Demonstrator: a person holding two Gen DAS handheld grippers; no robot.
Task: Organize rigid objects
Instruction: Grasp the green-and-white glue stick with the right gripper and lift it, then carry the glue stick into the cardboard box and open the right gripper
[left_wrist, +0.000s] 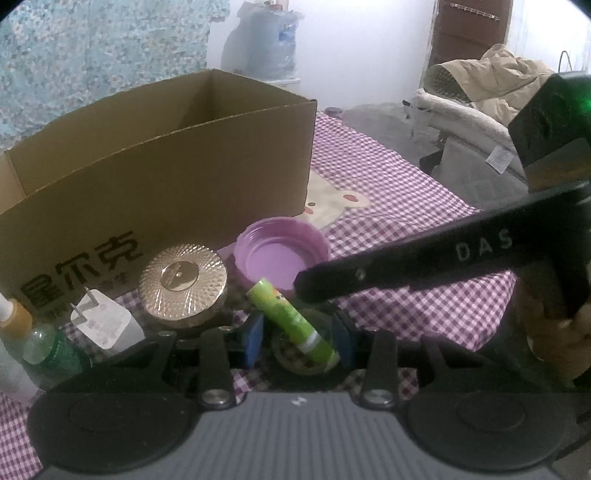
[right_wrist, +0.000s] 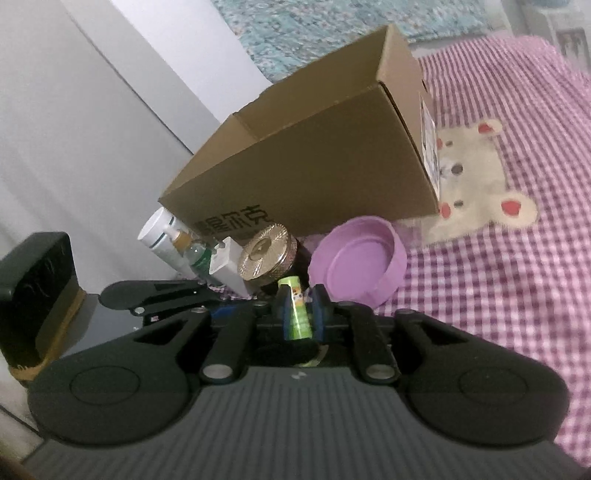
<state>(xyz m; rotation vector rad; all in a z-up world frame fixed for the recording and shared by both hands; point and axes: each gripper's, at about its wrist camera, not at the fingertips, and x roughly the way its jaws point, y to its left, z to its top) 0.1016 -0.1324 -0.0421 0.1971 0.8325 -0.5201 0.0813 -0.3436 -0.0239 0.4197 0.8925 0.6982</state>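
"尔克" on cardboard box (left_wrist: 159, 177), "DAS" on right gripper (left_wrist: 480, 247)

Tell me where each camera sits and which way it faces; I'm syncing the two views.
Left wrist: on the left gripper, low over the checked cloth, facing the box on its long side; its own pads and one finger of the right gripper show.
Right wrist: on the right gripper, facing the box's corner; its fingers flank the tube, with the left gripper at the left.
Shared: box, tube, purple lid, gold jar.
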